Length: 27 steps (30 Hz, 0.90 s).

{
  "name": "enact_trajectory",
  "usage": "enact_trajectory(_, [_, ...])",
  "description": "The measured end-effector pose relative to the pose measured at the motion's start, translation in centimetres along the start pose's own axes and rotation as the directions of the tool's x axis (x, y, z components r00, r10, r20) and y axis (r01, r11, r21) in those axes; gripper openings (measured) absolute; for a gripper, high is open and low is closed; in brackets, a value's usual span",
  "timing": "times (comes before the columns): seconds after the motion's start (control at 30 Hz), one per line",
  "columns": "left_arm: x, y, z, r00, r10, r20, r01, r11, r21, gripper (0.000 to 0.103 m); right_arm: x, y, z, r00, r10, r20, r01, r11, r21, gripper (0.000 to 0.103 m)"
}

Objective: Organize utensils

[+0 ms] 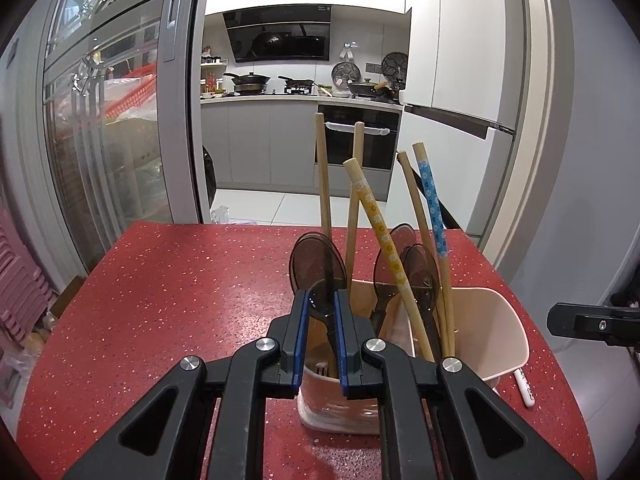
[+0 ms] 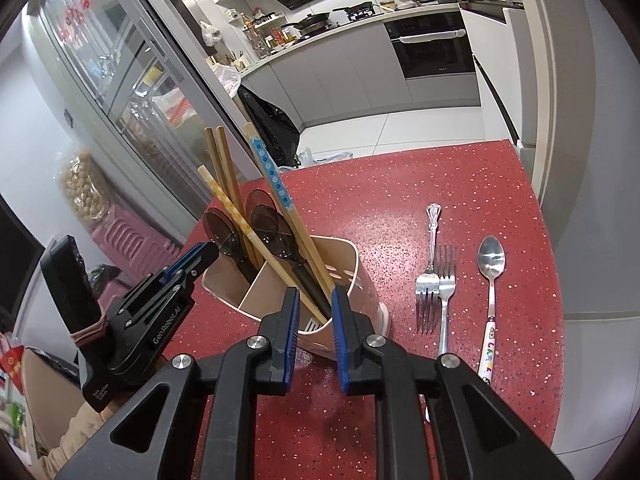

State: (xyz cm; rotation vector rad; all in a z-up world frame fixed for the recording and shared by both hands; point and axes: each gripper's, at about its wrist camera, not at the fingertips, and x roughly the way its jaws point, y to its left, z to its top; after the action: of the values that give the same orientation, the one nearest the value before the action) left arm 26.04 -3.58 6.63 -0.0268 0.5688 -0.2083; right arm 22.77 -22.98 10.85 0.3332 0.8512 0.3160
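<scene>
While left gripper [image 1: 322, 312] pinches brown spoon [image 1: 318, 268] over beige caddy [image 1: 496, 328], right gripper [image 2: 314, 312] hovers, jaws narrow, empty. Best lower spoon straight, release gently. 2 forks [image 2: 436, 284], steel spoon [image 2: 491, 264] wait on desk [image 2: 400, 200].

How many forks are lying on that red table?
2. Both forks lie side by side on the red table, right of the utensil holder: one fork with its ornate handle pointing away, the other fork pointing its handle toward the camera. None seem hidden.
</scene>
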Motion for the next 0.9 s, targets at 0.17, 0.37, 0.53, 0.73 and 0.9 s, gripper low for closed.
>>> enact_trajectory(0.17, [-0.5,0.3,0.0,1.000,-0.002,-0.008,0.002,1.000,-0.005,0.037,0.0,0.3,-0.1,1.000,-0.005,-0.006,0.005,1.000,0.000,0.019])
enact_trajectory(0.37, [-2.0,0.7,-0.1,0.999,0.040,0.026,-0.040,0.999,-0.009,0.103,0.2,0.7,-0.7,1.000,-0.013,-0.023,0.013,1.000,-0.001,0.027])
enact_trajectory(0.53, [-2.7,1.1,-0.2,0.999,0.048,0.021,-0.048,0.999,-0.006,0.103,0.3,1.1,-1.0,0.999,-0.023,-0.038,0.022,1.000,-0.008,0.036])
enact_trajectory(0.73, [-3.2,1.1,-1.1,0.999,0.050,-0.014,-0.050,0.999,0.011,0.103,0.6,2.0,-1.6,0.996,-0.043,-0.072,0.040,0.999,-0.035,0.047])
enact_trajectory(0.9, [-3.7,0.8,-2.3,0.997,0.053,-0.057,-0.051,0.998,0.029,0.103,0.7,2.4,-2.4,0.993,-0.060,-0.099,0.055,0.997,-0.045,0.050])
